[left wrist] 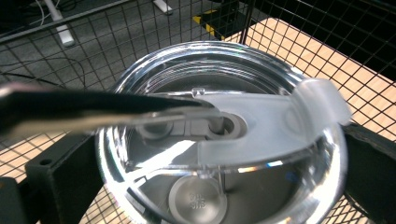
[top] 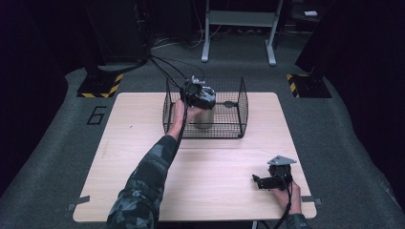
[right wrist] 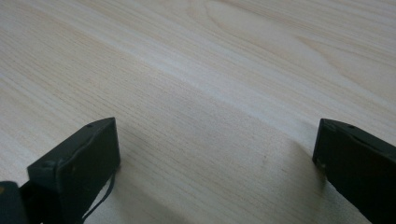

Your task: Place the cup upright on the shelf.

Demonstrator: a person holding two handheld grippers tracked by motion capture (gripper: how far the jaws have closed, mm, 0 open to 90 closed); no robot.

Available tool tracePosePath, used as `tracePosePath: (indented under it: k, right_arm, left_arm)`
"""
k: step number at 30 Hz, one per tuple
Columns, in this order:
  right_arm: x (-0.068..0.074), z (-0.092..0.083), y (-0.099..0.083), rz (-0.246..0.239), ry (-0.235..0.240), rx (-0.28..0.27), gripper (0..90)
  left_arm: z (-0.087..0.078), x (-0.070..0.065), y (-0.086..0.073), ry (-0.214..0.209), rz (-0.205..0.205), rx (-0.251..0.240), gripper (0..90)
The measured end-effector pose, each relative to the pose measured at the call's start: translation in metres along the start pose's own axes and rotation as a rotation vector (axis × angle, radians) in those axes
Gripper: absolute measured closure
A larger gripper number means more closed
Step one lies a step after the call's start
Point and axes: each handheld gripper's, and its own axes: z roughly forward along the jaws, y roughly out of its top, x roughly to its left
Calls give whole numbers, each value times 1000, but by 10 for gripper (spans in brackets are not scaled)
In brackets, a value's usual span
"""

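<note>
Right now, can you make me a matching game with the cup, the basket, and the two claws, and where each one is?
Things:
1. cup
2. basket
3. left claw
4. right claw

Places:
A. low over bare wood near the table's front right corner
B. on the far middle of the table
C. standing inside the basket
D. around the cup's clear lid

Pairs: 1-C, 2-B, 3-D, 4-A
</note>
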Motion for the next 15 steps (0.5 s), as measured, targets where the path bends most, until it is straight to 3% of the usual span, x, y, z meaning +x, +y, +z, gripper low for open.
tracePosePath:
  k: [5,11,15]
  right_arm:
    - [0,0,0,-1,0,0,3]
    - [0,0,0,-1,-2,-4,3]
    - [0,0,0,-1,-2,-4,3]
  left_arm:
    - [-10,-1,2,8,-11,-2,2]
    - [-29,-4,2,-5,12,19,2]
    - [-43,-6,-2,-6,6,21,2]
